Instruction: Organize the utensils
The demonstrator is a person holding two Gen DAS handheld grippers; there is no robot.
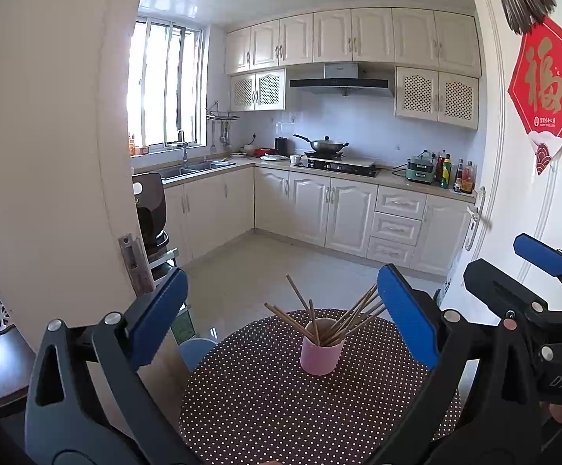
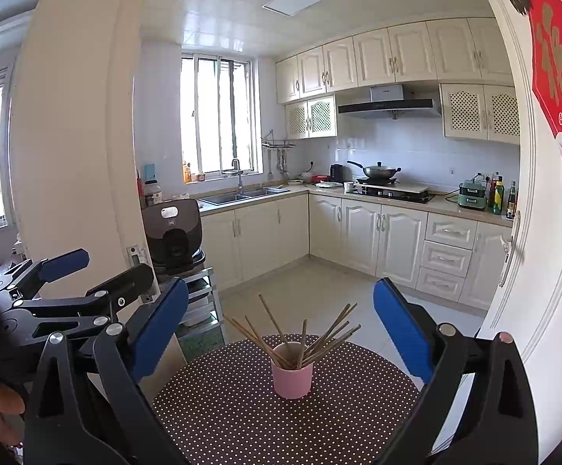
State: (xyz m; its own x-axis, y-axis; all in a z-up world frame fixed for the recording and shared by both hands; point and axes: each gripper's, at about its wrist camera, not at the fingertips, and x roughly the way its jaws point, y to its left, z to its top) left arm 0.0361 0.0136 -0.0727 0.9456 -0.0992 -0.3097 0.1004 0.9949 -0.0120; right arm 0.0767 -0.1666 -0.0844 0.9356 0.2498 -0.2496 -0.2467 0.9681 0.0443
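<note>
Both of my hand-held grippers, left point(image 1: 283, 321) and right point(image 2: 281, 329), hang with jaws spread wide and empty above the polka-dot tabletop point(image 1: 281, 407), where the pink cup point(image 1: 321, 352) stands upright, chopsticks point(image 1: 335, 317) fanning from it.

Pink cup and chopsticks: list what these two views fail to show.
- Chopsticks: lower ends hidden inside the cup in both views; exact count unclear where the sticks overlap.
- Table: near edge cut off by the frame bottom and both sides blocked by the open jaws.
- Bottle labels: too small.
</note>
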